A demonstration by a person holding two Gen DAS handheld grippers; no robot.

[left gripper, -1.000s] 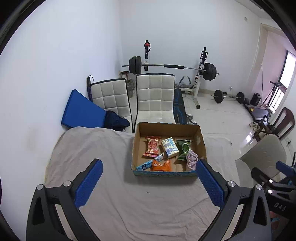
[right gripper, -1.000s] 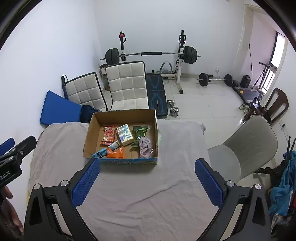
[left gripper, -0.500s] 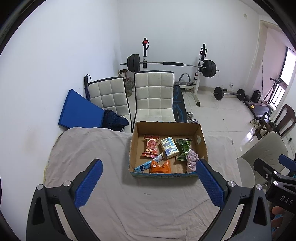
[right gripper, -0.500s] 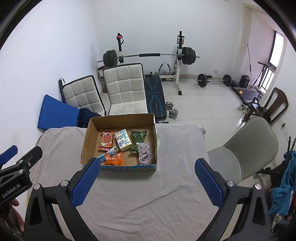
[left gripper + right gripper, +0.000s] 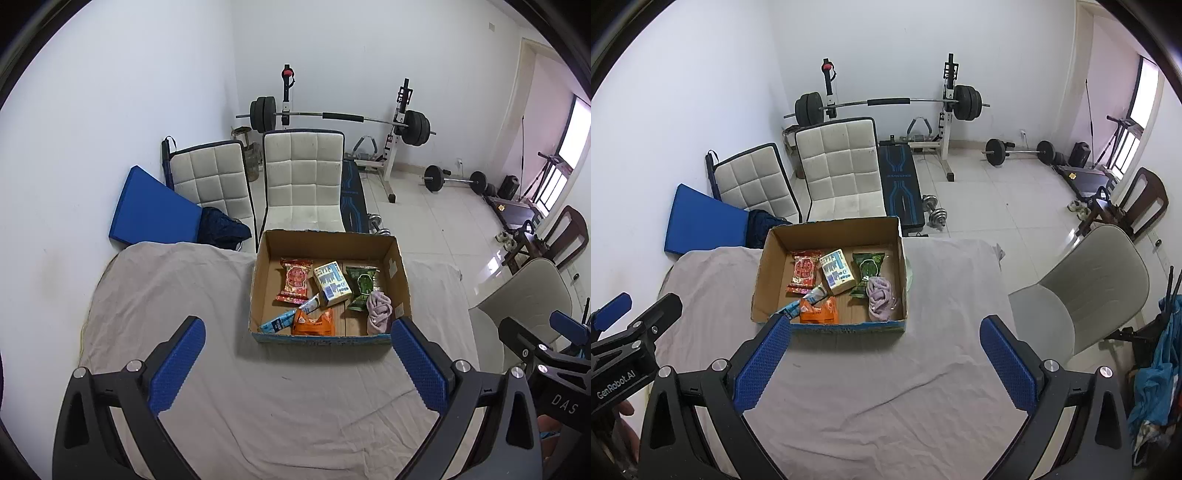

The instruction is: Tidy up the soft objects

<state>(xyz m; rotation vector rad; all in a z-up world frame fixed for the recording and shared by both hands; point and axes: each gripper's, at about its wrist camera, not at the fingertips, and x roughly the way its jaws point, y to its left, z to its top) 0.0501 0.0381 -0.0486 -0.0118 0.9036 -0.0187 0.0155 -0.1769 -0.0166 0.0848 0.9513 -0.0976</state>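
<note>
Holding both the left gripper [image 5: 295,363] and the right gripper [image 5: 884,362] wide apart and empty above the cloth-covered table [image 5: 258,406], we see every packet and the pink cloth [image 5: 378,311] already lying inside the cardboard box [image 5: 325,341], which fits either a finished tidy-up or one awaiting unloading.

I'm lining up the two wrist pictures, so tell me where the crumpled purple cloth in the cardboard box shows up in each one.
Left wrist view: the purple cloth lies in the cardboard box at its near right corner, just above the right finger's blue pad.
Right wrist view: the purple cloth is in the same near right corner, left of picture centre.
Shared landmark: the green snack packet touching the cloth's far side.
</note>
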